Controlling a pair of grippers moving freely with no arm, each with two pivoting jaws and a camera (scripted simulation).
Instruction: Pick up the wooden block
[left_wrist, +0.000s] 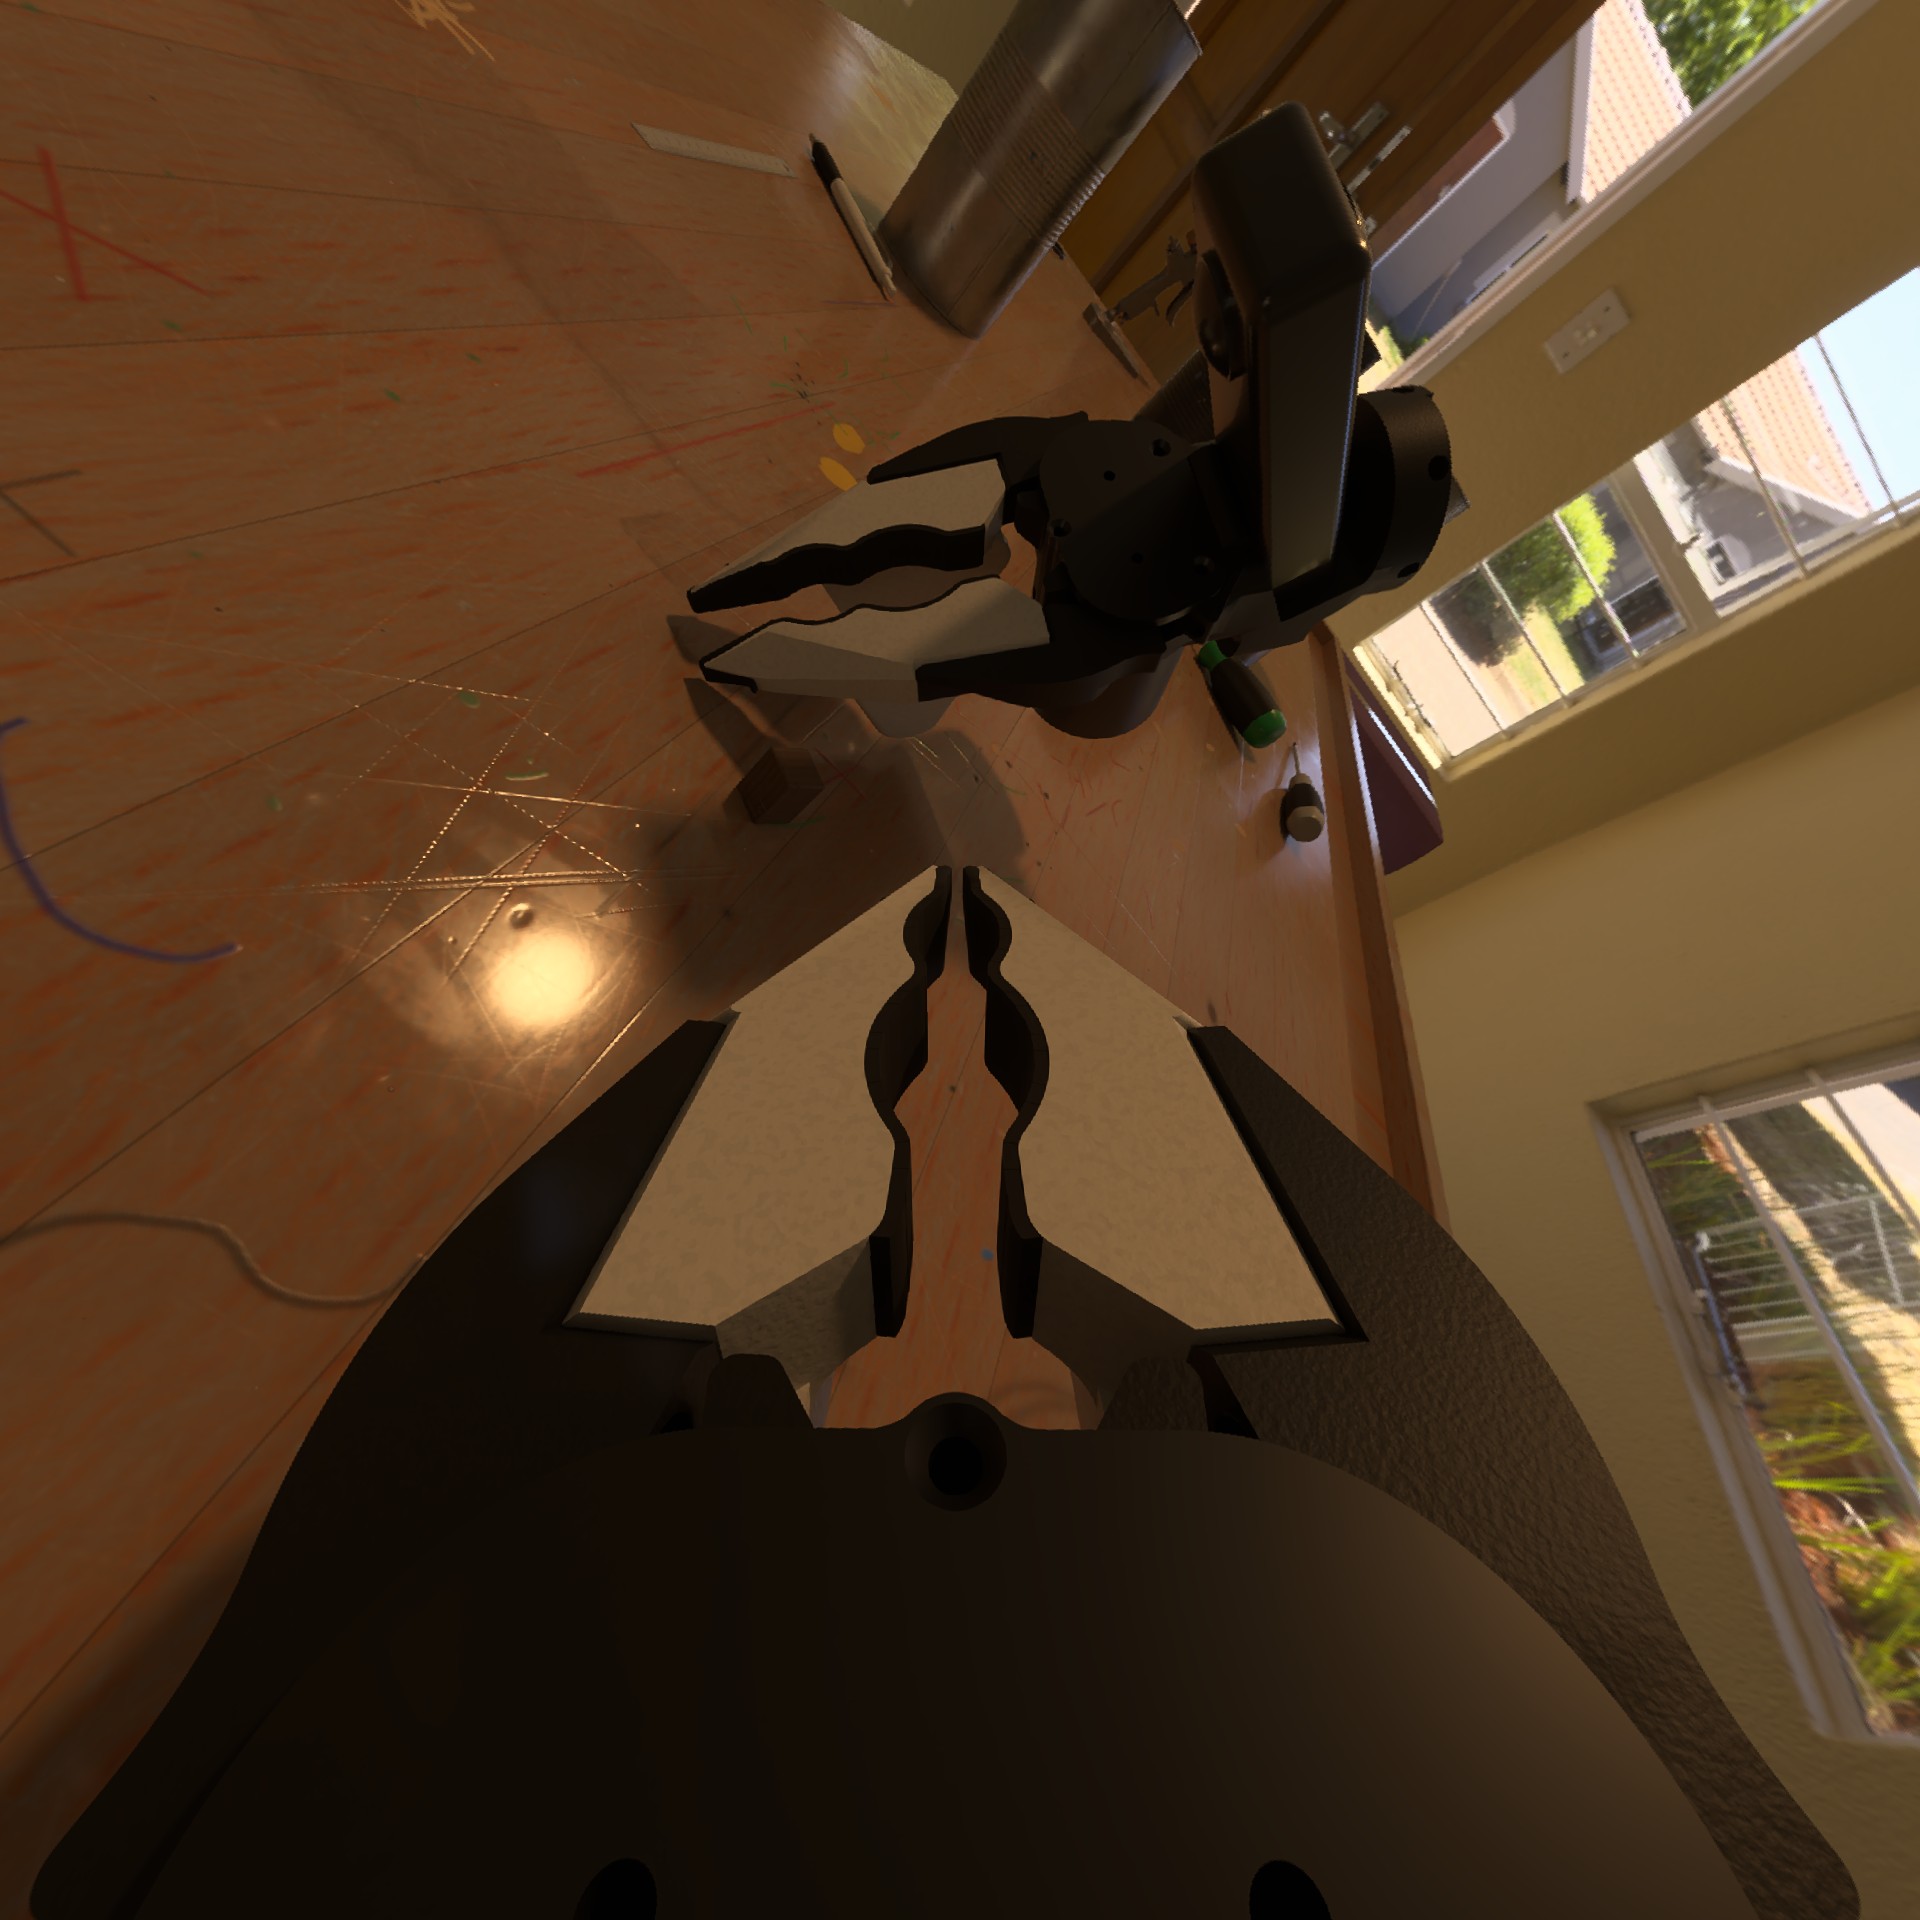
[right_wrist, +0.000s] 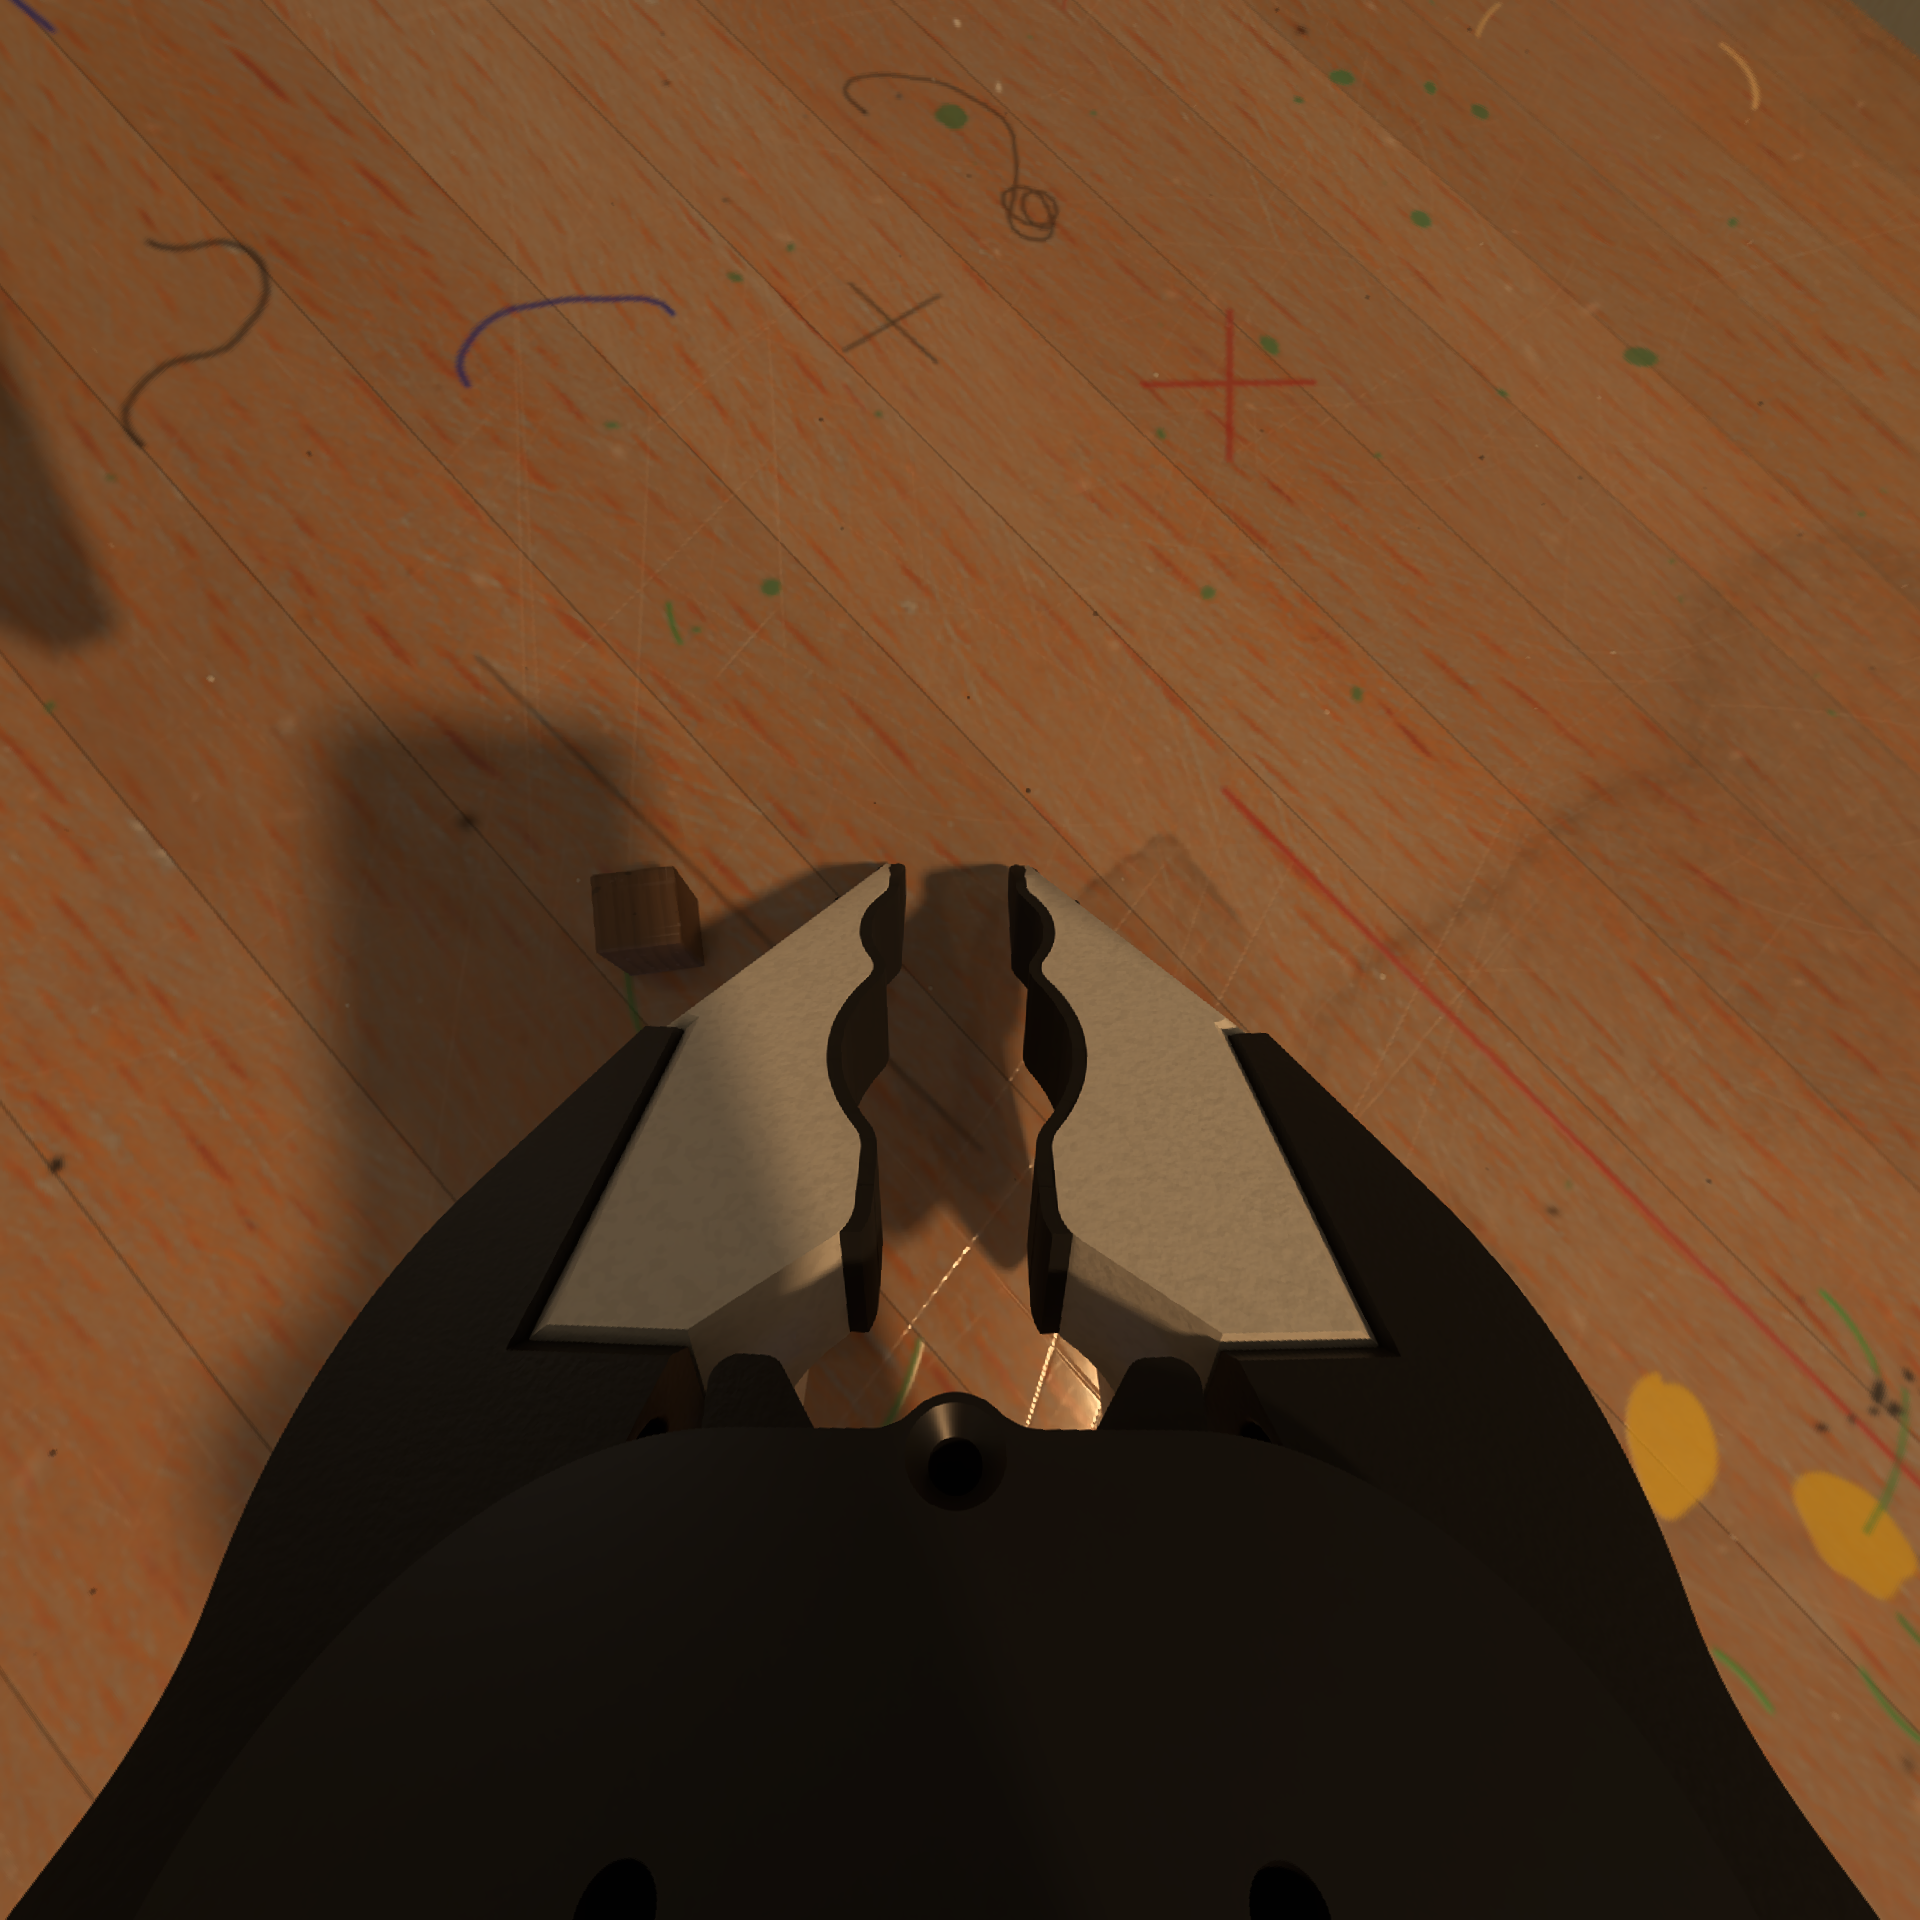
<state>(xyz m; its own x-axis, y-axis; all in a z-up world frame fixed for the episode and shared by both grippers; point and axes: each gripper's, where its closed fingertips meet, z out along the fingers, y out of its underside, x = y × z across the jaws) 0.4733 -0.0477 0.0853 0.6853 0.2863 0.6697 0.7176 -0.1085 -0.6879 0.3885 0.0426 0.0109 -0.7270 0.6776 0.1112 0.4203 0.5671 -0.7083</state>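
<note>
the right gripper (right_wrist: 956, 883) hangs over the wooden surface (right_wrist: 1351, 623), its jaws parted by a moderate gap with nothing between them but bare wood and shadow. the wooden block (right_wrist: 642, 916), a small dark brown cube, sits on the surface just beside the tip of the finger on the left of the right wrist view, outside the jaws and not touching them. two yellow paint blobs (right_wrist: 1766, 1475) mark the surface low at the right of that view, and a red cross (right_wrist: 1228, 382) is drawn farther ahead.

in the left wrist view the left gripper (left_wrist: 957, 881) has its jaws nearly closed, only a thin slit between the tips, holding nothing. ahead of it the right gripper (left_wrist: 717, 634) shows from the side, jaws apart, with the wooden block (left_wrist: 781, 792) lying in shadow on the surface (left_wrist: 312, 416) close by its tips. a green-handled screwdriver (left_wrist: 1242, 691) lies beyond, near the surface's edge, and a metal box (left_wrist: 1018, 156) stands farther off, a pen (left_wrist: 854, 213) beside it.
</note>
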